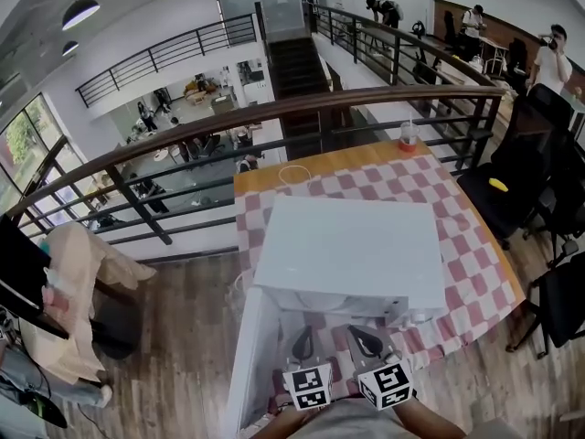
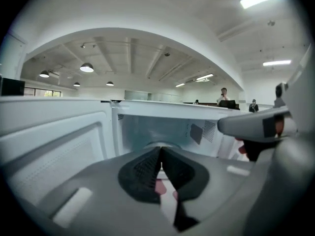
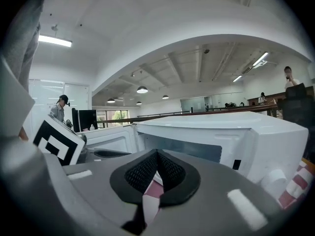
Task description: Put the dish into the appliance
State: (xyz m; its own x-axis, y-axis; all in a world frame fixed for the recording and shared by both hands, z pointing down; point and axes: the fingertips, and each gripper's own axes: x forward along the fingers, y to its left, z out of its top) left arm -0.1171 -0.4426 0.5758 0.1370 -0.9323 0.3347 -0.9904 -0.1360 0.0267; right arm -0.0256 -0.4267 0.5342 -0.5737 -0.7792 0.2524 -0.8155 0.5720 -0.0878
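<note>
A white microwave (image 1: 352, 254) stands on the checked tablecloth (image 1: 466, 236), its door (image 1: 249, 355) swung open to the left. Both grippers hover side by side just before the open cavity. My left gripper (image 1: 303, 344) is shut with nothing between its pads; in the left gripper view it (image 2: 161, 157) points into the cavity (image 2: 157, 124), where a pale round rim (image 2: 162, 144) lies on the floor, dish or turntable I cannot tell. My right gripper (image 1: 367, 341) is shut and empty too; in its own view it (image 3: 157, 157) faces the microwave (image 3: 221, 136) front.
A cup with a red base (image 1: 408, 136) and a clear round container (image 1: 294, 174) stand at the table's far edge by the railing (image 1: 274, 117). Black chairs (image 1: 521, 172) crowd the right side. The open door (image 2: 54, 146) bounds the left.
</note>
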